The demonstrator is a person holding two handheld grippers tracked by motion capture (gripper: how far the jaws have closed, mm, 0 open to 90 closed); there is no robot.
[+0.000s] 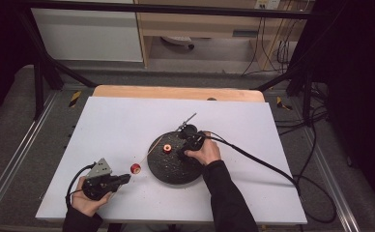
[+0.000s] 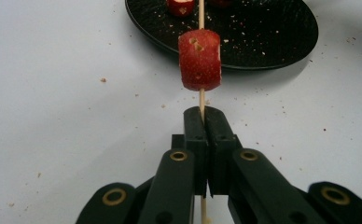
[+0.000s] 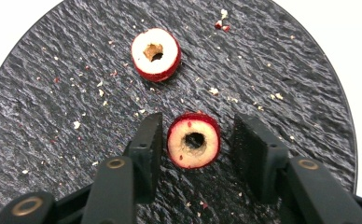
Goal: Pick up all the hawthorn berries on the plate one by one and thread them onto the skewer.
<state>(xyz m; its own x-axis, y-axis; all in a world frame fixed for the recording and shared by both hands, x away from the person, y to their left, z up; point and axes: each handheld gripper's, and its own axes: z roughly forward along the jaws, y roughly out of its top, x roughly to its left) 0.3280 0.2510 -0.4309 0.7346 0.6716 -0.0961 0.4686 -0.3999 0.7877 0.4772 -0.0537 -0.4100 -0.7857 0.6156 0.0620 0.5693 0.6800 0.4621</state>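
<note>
A: We have the left gripper [image 2: 202, 122] clamped tight on the wooden skewer [image 2: 201, 97], one red fruit piece [image 2: 199, 59] already threaded and hanging just off the black plate [image 2: 281, 42].

B: And our right gripper [image 3: 195, 140] straddles the cored piece [image 3: 193, 140] lying hole-up on the plate; its jaws stand apart, with small gaps either side.

A: Then we should squeeze on the red skin, centred, gently, or I think the flesh will crumble further. The hole must stay clear for the stick.

B: Agreed. The spare piece [image 3: 156, 54] lies farther up the plate, so no crowding.

A: In the high view our left hand [image 1: 90, 199] rests low on the white table [image 1: 253, 193], skewer level; our right hand [image 1: 206, 153] reaches over the plate, its gripper tipped down.
</note>
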